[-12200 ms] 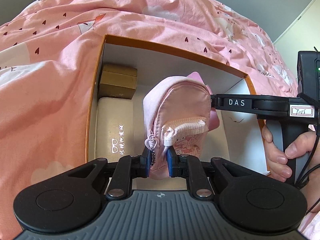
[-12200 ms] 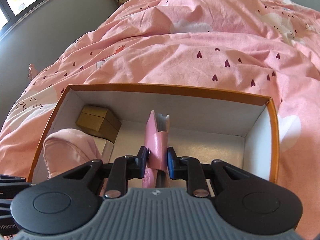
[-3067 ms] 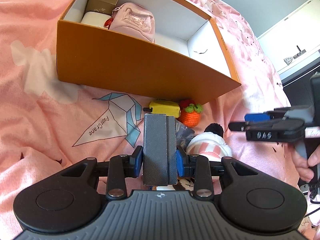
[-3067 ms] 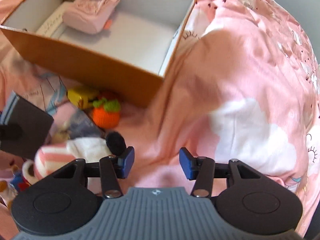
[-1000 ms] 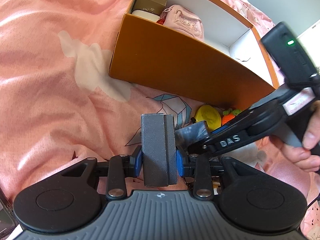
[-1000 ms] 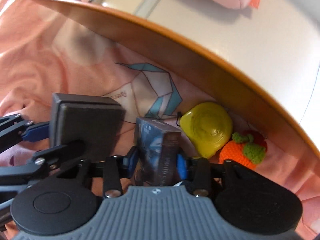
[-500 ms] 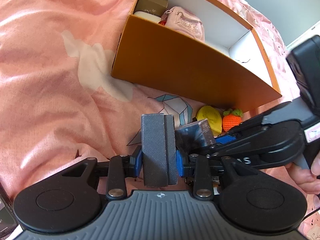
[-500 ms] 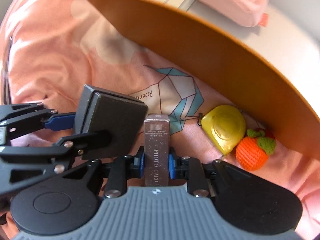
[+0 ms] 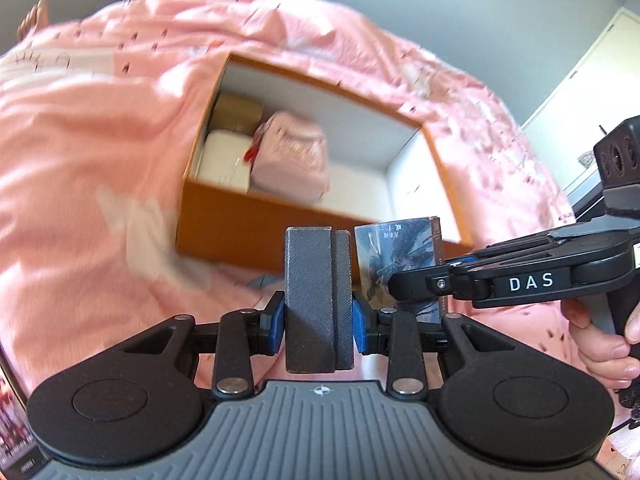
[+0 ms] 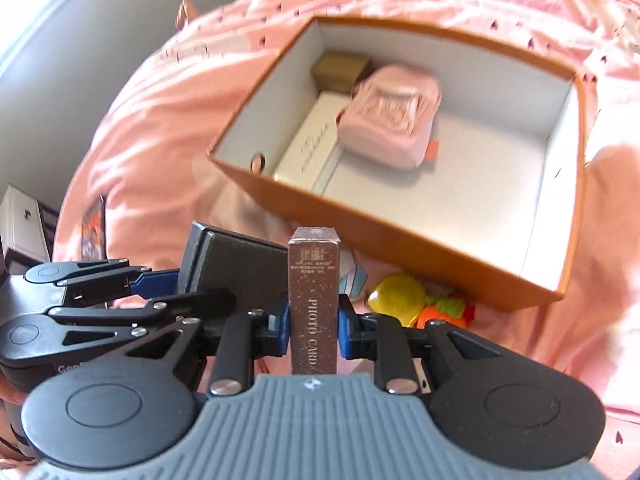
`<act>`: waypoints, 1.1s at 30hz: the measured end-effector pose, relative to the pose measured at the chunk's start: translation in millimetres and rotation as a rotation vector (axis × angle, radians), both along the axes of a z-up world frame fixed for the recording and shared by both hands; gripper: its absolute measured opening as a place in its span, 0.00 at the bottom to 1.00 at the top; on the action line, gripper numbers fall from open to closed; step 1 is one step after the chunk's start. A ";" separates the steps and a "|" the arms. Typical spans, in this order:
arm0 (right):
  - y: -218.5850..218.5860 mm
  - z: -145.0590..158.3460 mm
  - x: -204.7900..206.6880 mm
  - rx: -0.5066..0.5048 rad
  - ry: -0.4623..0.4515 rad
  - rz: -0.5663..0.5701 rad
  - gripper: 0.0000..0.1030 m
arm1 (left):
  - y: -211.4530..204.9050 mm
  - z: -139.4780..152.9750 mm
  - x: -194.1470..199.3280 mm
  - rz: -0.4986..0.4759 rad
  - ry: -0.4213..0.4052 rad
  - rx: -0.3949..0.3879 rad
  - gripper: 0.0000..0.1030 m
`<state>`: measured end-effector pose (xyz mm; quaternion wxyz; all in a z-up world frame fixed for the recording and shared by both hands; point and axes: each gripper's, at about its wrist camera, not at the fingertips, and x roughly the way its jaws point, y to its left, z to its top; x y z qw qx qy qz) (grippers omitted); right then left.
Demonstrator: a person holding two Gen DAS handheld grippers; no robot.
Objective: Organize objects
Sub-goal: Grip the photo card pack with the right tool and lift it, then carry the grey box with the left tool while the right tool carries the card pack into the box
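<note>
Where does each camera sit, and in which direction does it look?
Left wrist: on the left gripper, looking along its fingers at the grey case it holds and the orange box beyond; the right gripper and hand show at right.
Right wrist: on the right gripper, looking down over the card box into the orange box; the left gripper shows at left.
Shared: orange box, pink bag, grey case, card box.
</note>
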<state>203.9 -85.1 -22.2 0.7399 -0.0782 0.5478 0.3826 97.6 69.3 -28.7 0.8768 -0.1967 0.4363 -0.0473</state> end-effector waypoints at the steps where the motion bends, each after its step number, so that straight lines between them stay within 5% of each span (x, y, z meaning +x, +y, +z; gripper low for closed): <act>1: -3.2 5.4 0.7 0.016 -0.012 -0.009 0.23 | -1.5 5.7 1.9 -0.003 -0.020 0.006 0.36; 9: -34.5 59.2 26.7 0.150 -0.087 -0.112 0.23 | -9.6 41.0 36.0 -0.008 -0.161 0.019 0.36; 15: -42.8 52.8 54.1 0.185 -0.095 -0.211 0.23 | -6.6 39.5 66.0 -0.015 -0.164 -0.027 0.36; 21: -40.0 17.4 85.5 0.177 -0.040 -0.288 0.23 | 0.7 21.3 95.2 -0.043 -0.098 -0.025 0.36; 33: -40.2 -34.9 121.5 0.141 0.048 -0.354 0.23 | 29.9 -23.2 143.2 -0.053 0.107 -0.149 0.36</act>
